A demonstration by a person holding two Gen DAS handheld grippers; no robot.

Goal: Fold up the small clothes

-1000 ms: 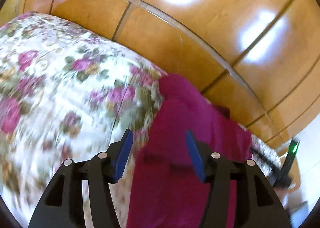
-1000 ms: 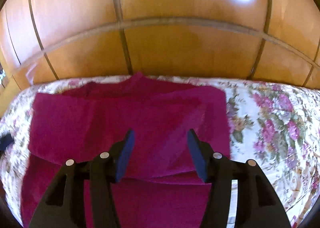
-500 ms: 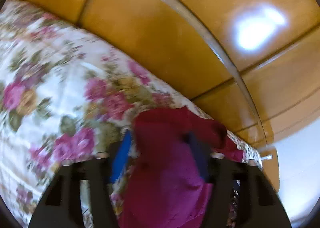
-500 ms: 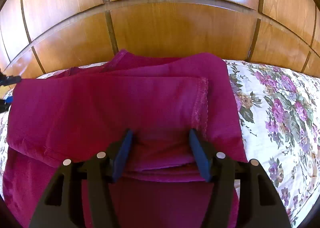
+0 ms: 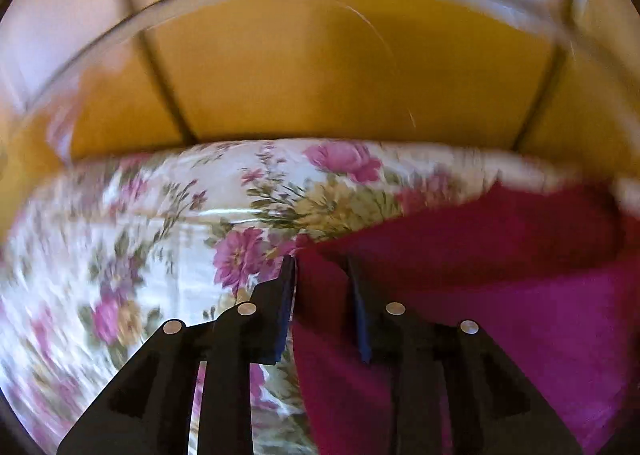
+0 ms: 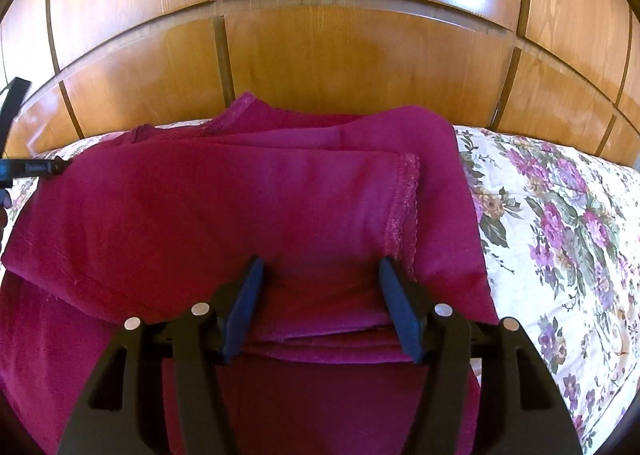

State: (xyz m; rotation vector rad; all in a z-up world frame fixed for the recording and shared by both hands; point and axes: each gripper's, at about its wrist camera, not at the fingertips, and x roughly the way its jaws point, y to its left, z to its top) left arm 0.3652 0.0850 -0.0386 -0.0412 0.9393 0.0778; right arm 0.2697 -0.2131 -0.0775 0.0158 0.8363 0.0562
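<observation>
A magenta garment point(image 6: 240, 207) lies folded in layers on a floral bedspread point(image 6: 560, 215), a stitched hem on its top layer at the right. My right gripper point(image 6: 320, 279) stands open, pointing down, its tips resting on the top fold near that hem, with cloth lying flat between the pads. In the blurred left wrist view, my left gripper point(image 5: 322, 275) has the garment's point(image 5: 500, 275) left edge bunched between its pads; the jaws are opening slightly but still touch the cloth. A black tip of that gripper point(image 6: 32, 168) shows at the garment's left corner.
Glossy wooden wardrobe panels point(image 6: 340, 55) rise right behind the bed's far edge. The floral bedspread point(image 5: 160, 235) stretches out bare to the left of the garment in the left wrist view and to its right in the right wrist view.
The left gripper swung sideways and rolled, its jaws narrowing onto the garment's left edge. The right gripper sank closer to the folded garment, and its jaws widened a little.
</observation>
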